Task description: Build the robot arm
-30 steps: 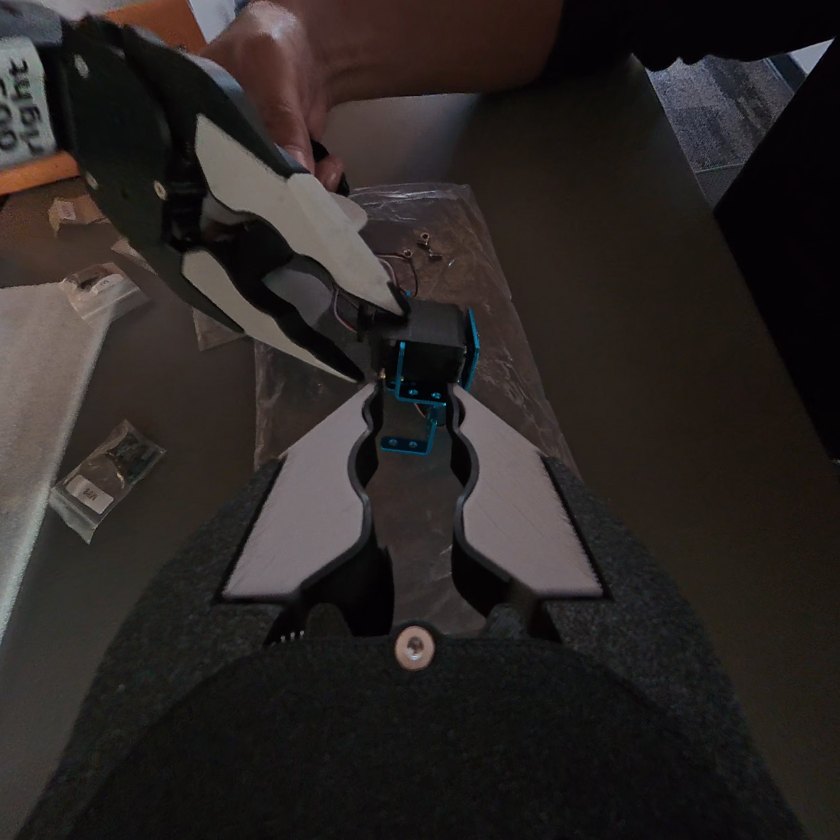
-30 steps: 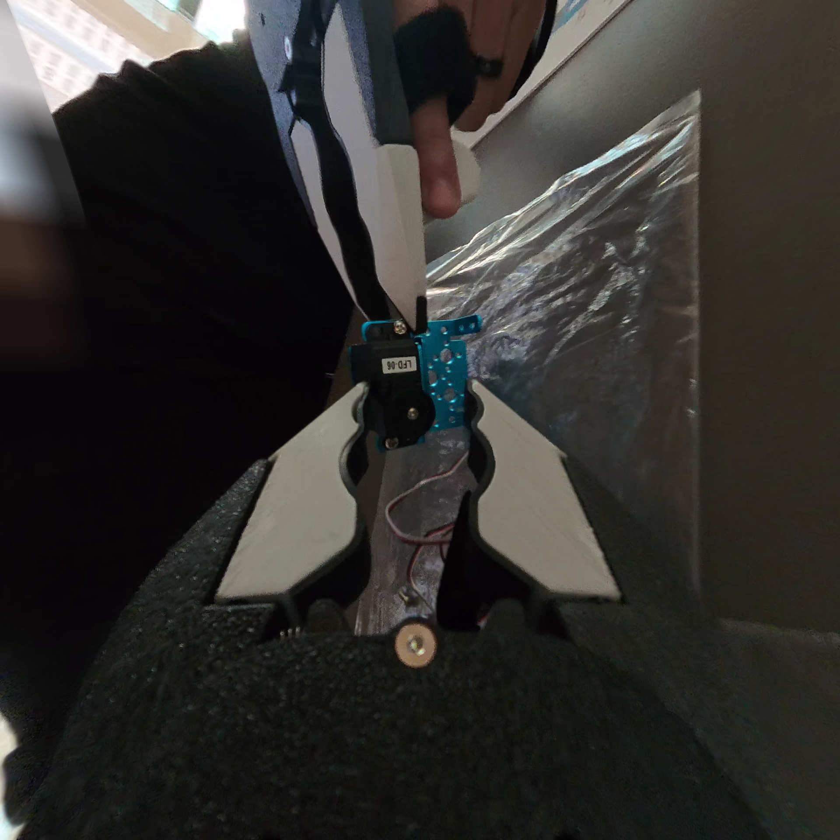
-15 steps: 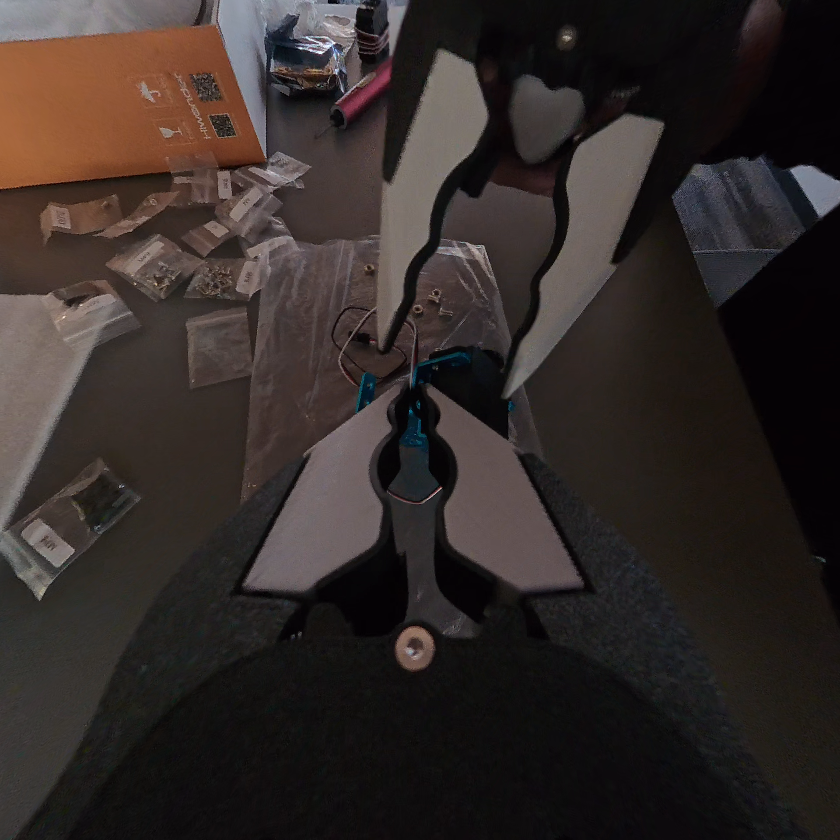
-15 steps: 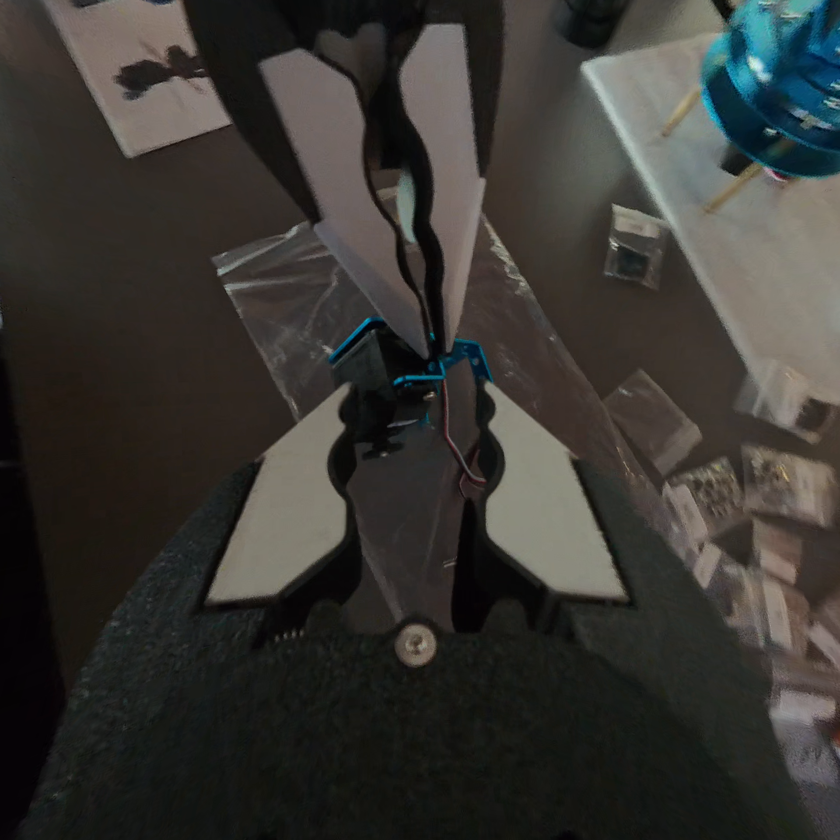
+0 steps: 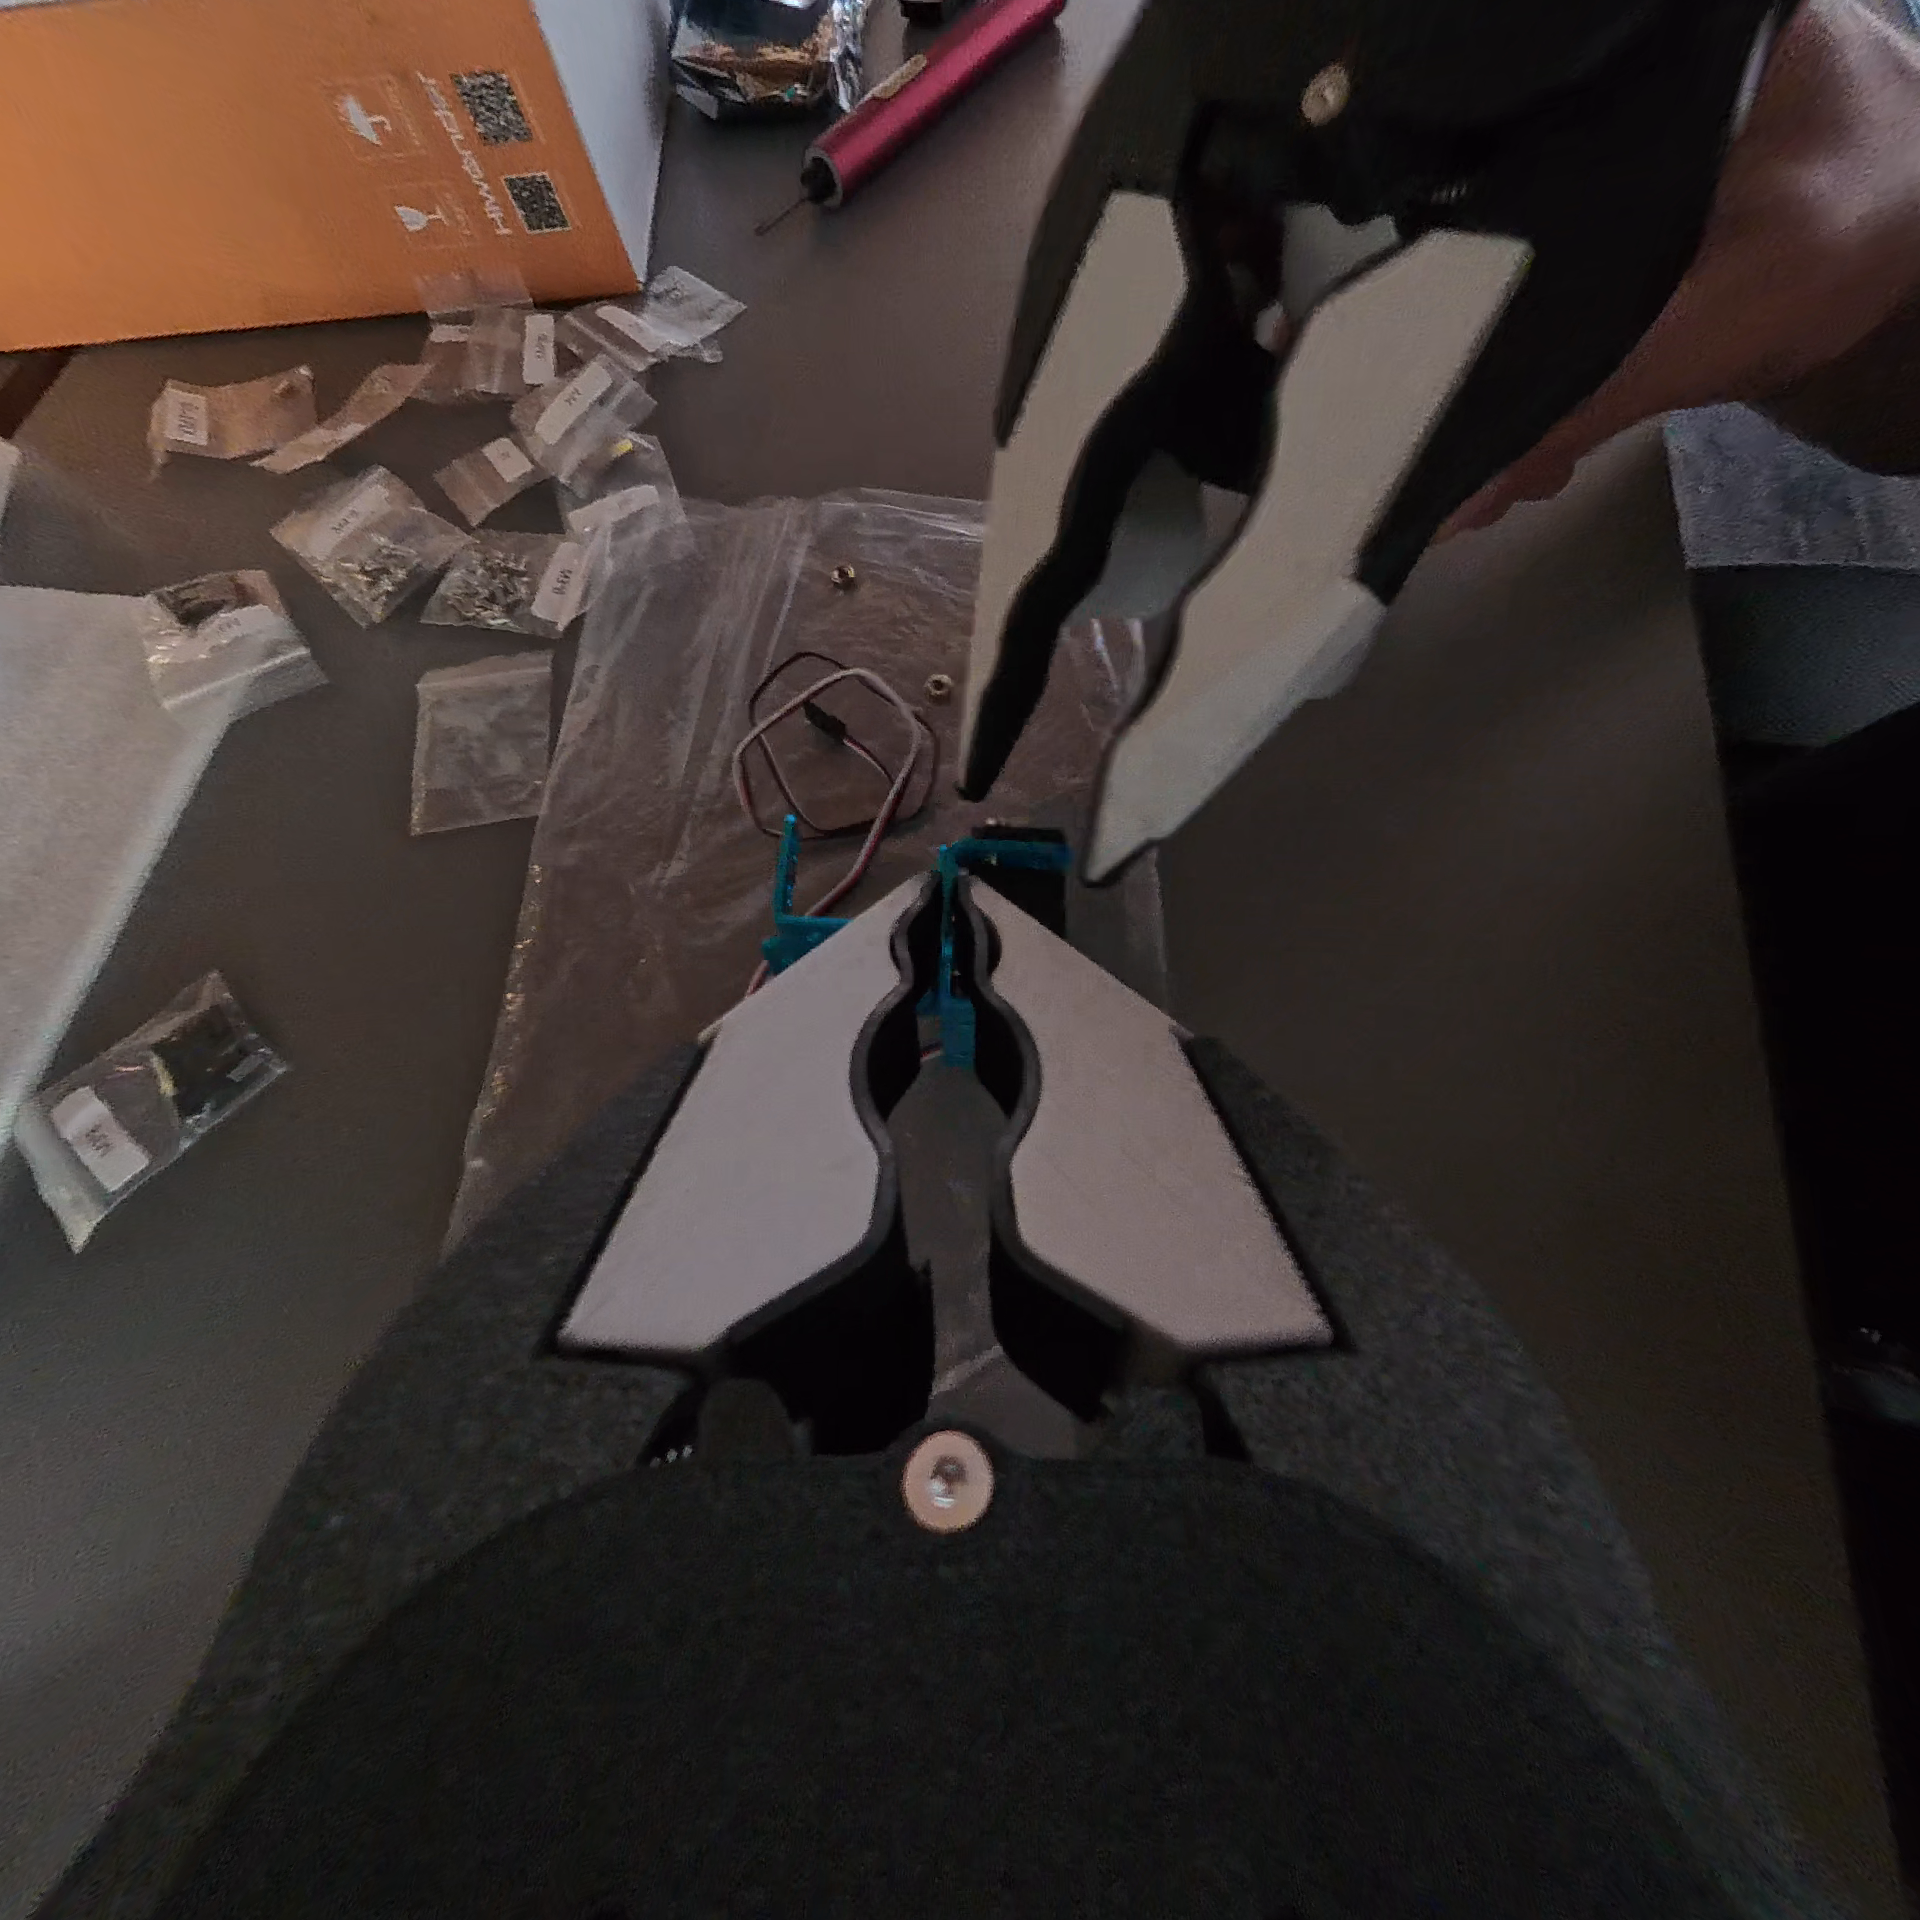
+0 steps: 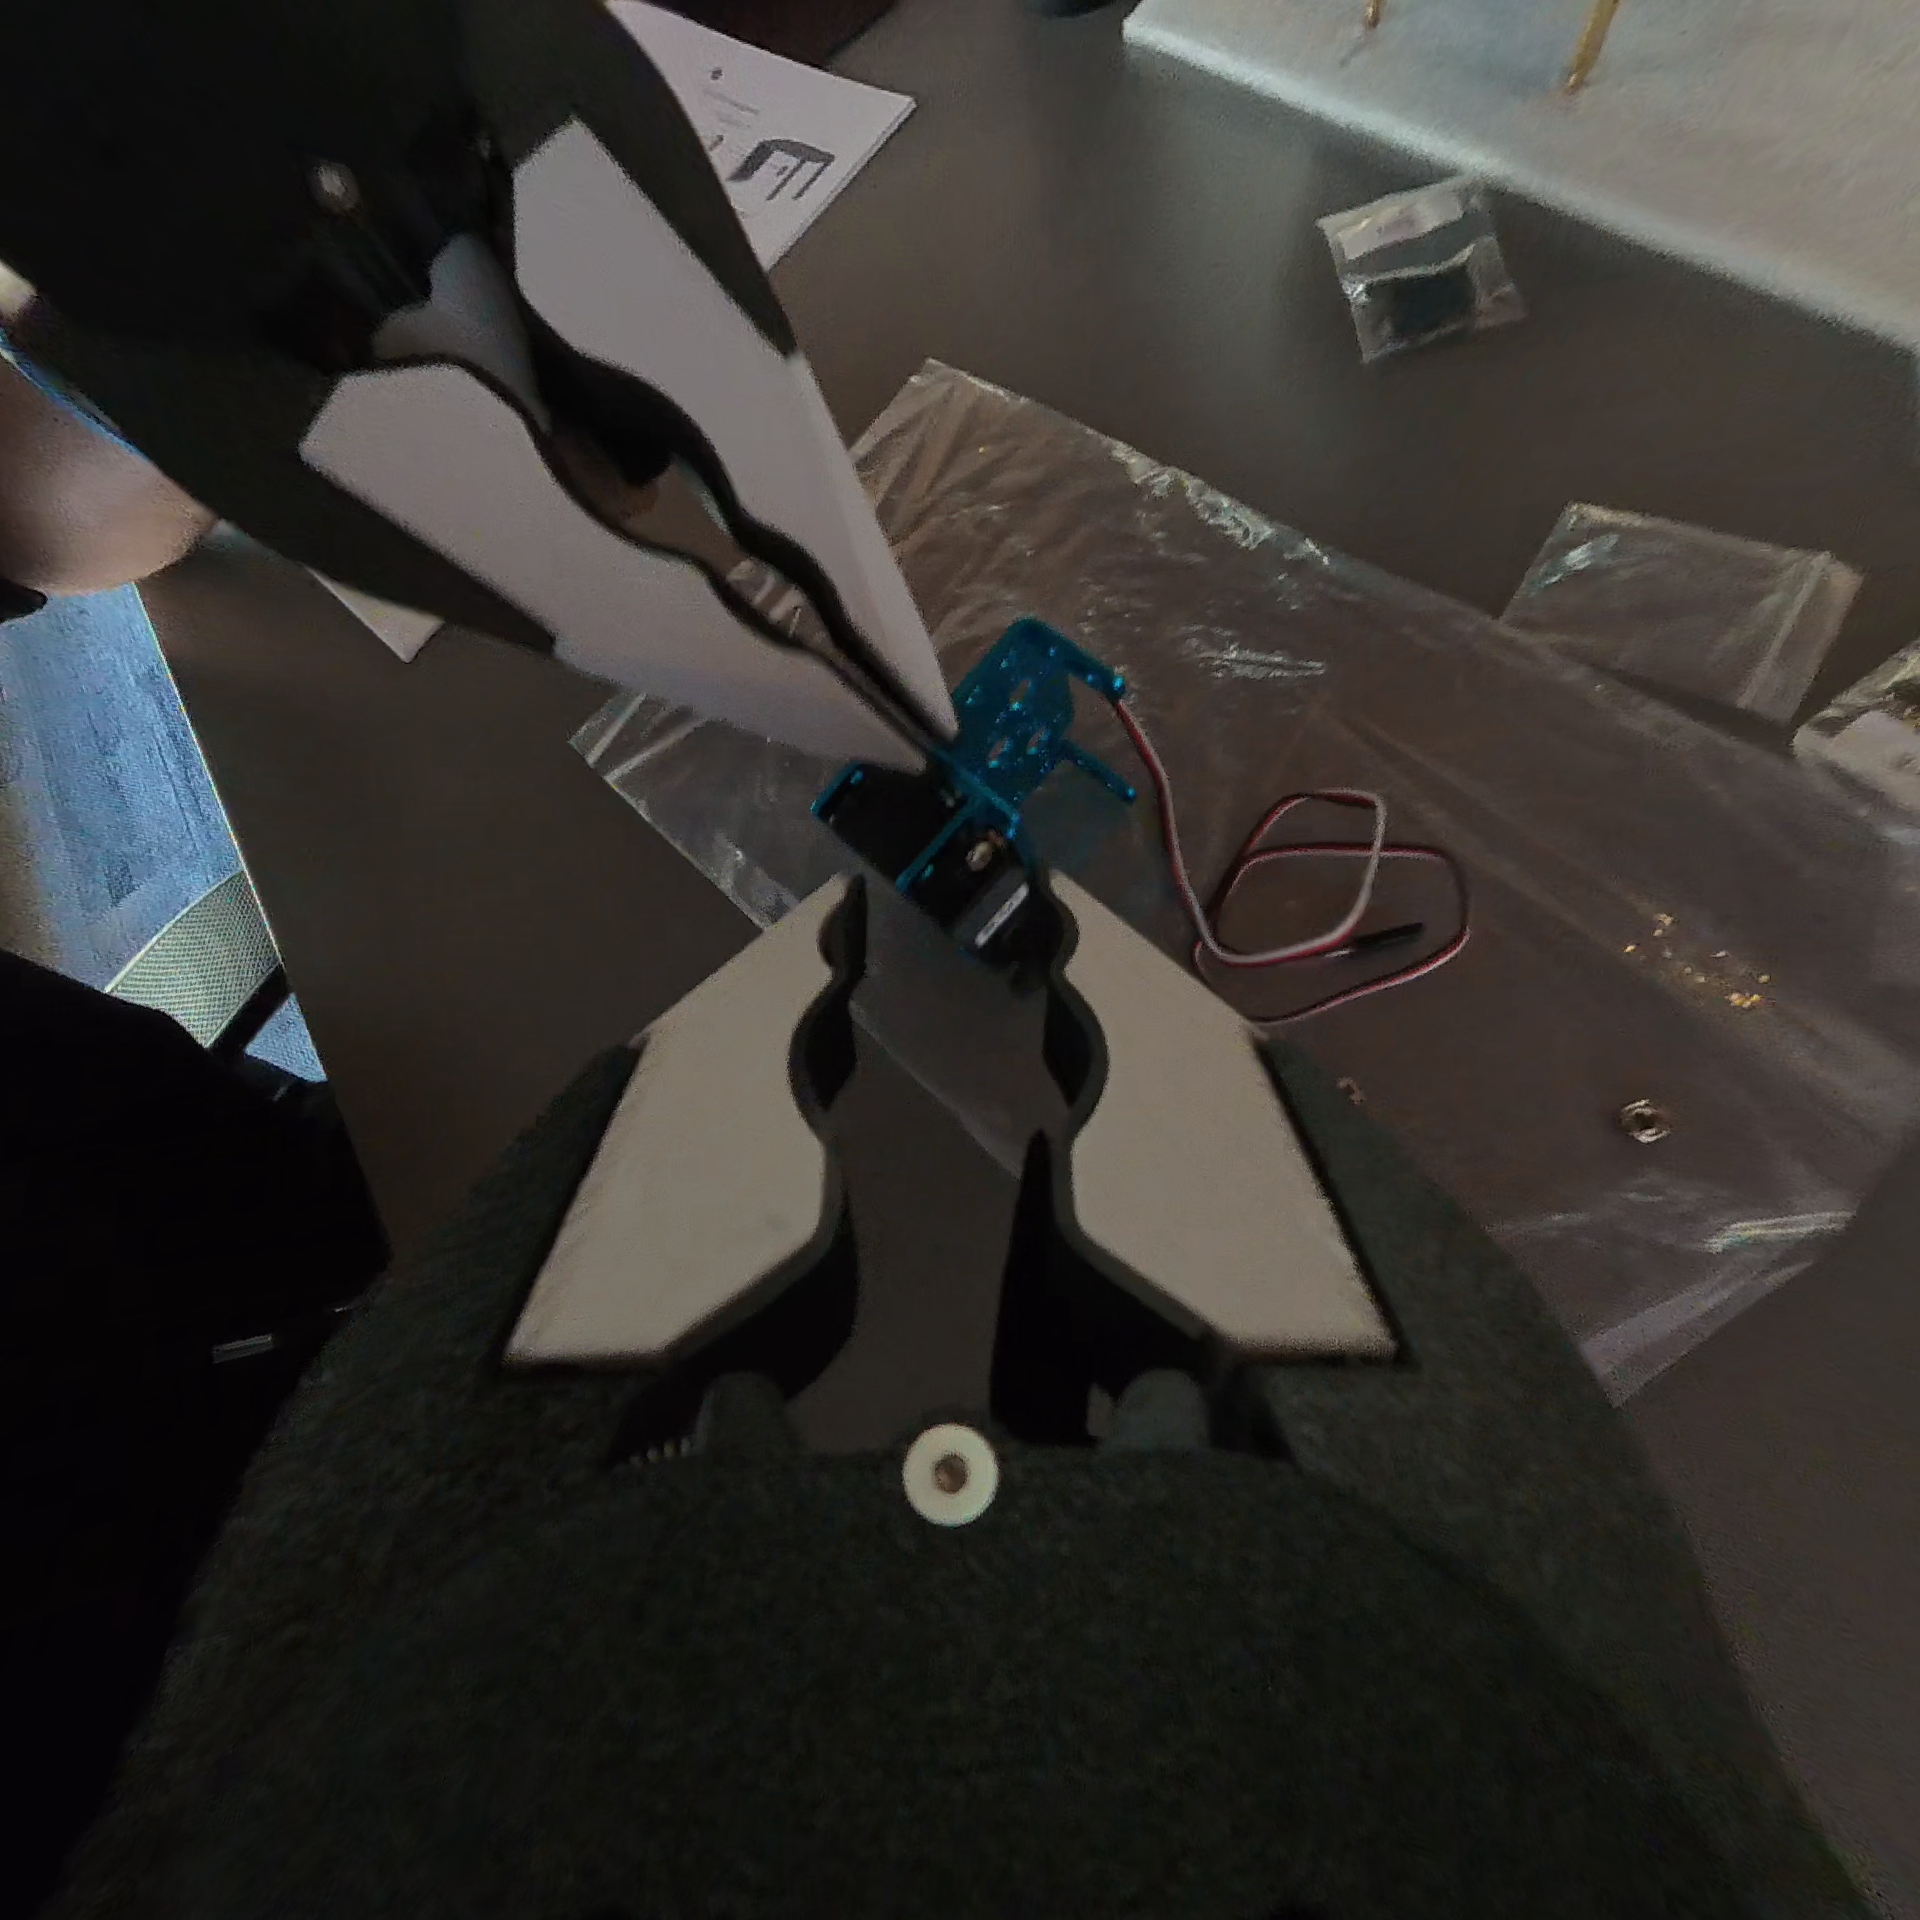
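Left gripper (image 5: 948, 883) clenched on the blue bracket (image 6: 1023, 727) of a black servo (image 6: 961, 894) – over a clear plastic sheet (image 6: 1299, 644) on the dark table (image 5: 1455, 1039), right gripper (image 6: 954, 925) spread wide (gripping nothing) just beside the servo, its coiled wire (image 6: 1340, 904) on the sheet, small parts bags (image 5: 364, 540) nearby.

The right gripper (image 6: 954, 909), jaws apart, hangs just beside the blue bracket (image 6: 1013, 727) on the clear bag (image 6: 1351, 665); the left gripper (image 6: 925, 732) pinches that bracket's plate
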